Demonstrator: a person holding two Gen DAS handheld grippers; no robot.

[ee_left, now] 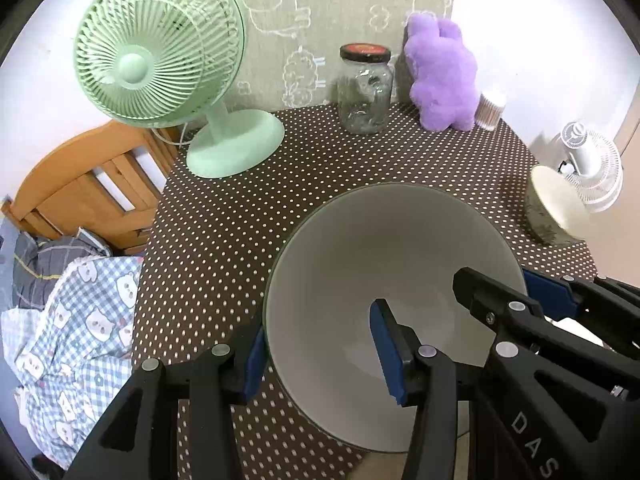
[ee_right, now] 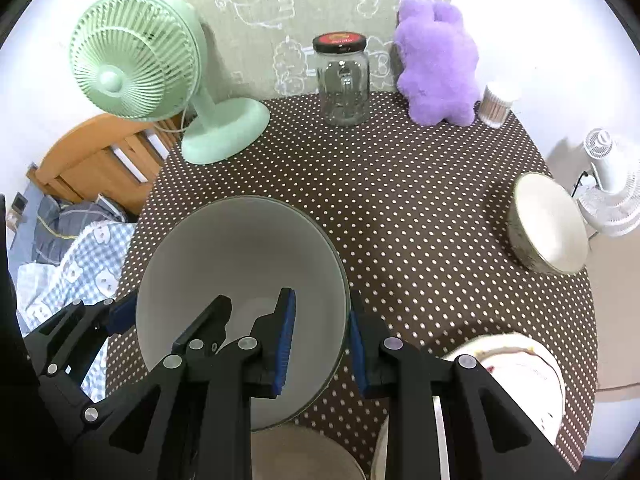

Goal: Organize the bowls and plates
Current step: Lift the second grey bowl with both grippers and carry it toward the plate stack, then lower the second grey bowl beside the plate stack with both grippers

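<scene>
A: Which step is this?

B: I'd call it the carry. The big bowl (ee_left: 384, 280) is held by both grippers at once. The left gripper (ee_left: 320, 354) has its jaws clamped over the bowl's left rim, one pad outside and one inside. The right gripper (ee_right: 320, 350) is clamped the same way on the opposite rim.

A: Is the bowl on the desk (ee_right: 400, 200)?

B: It looks lifted clear of it, tilted a little, mouth up and empty. I can't see its foot, so that is a judgement. It hangs over the near edge of the desk, on the near side of the jar (ee_right: 342, 80) and well apart from it.

A: Where should it go?

B: Two candidates. A small bowl (ee_right: 548, 224) sits far to the right of the jar, by the desk's right edge. A patterned plate (ee_right: 520, 364) lies nearer, to the right of the big bowl. Since the held bowl is the larger, nesting it into the small one won't work. I'd guess it goes onto the plate.

A: What does that move need?

B: Both hands travelling together, keeping the rim level so neither grip slips. Then a gentle set-down before either pair of jaws lets go. The fan (ee_left: 160, 48) and plush (ee_left: 440, 72) flank the jar at the back, out of the way.
</scene>
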